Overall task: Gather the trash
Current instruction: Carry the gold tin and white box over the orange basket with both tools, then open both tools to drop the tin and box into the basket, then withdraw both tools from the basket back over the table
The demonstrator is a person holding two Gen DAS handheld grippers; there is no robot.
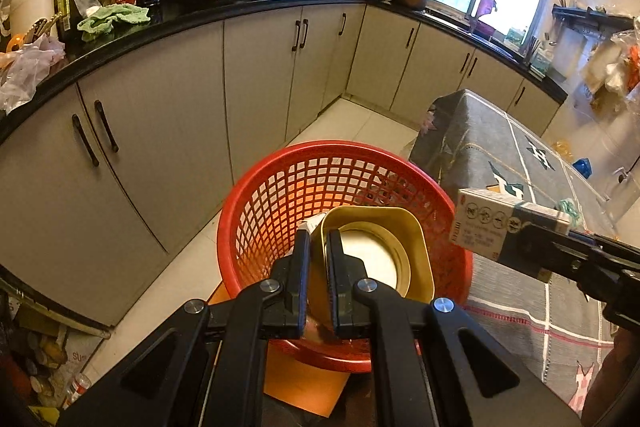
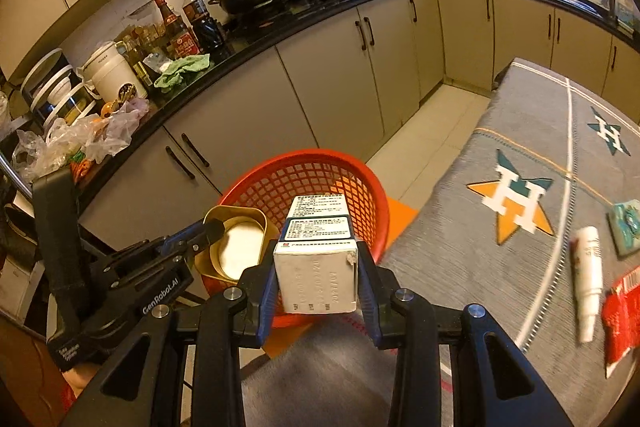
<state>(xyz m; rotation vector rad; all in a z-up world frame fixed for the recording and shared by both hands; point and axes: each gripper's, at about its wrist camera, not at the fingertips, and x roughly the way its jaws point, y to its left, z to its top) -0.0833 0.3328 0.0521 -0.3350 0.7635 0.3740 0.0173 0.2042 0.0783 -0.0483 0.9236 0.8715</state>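
Note:
A red mesh trash basket (image 1: 288,195) (image 2: 320,183) stands on the floor between the cabinets and the cloth-covered table. My left gripper (image 1: 318,239) is shut on the rim of a gold square tin (image 1: 384,247) (image 2: 236,247) and holds it over the basket's mouth. My right gripper (image 2: 316,259) is shut on a white carton box (image 2: 316,267) (image 1: 488,223), held above the basket's near edge. In the left wrist view the box and right gripper come in from the right. A white tube (image 2: 587,279) and a red wrapper (image 2: 622,319) lie on the table.
The table wears a grey cloth with star logos (image 2: 516,203) and reaches to the basket's right side. Beige cabinets (image 1: 160,131) under a black countertop curve behind. Pots, bottles, a green rag (image 1: 114,19) and plastic bags crowd the counter. An orange mat (image 1: 304,383) lies under the basket.

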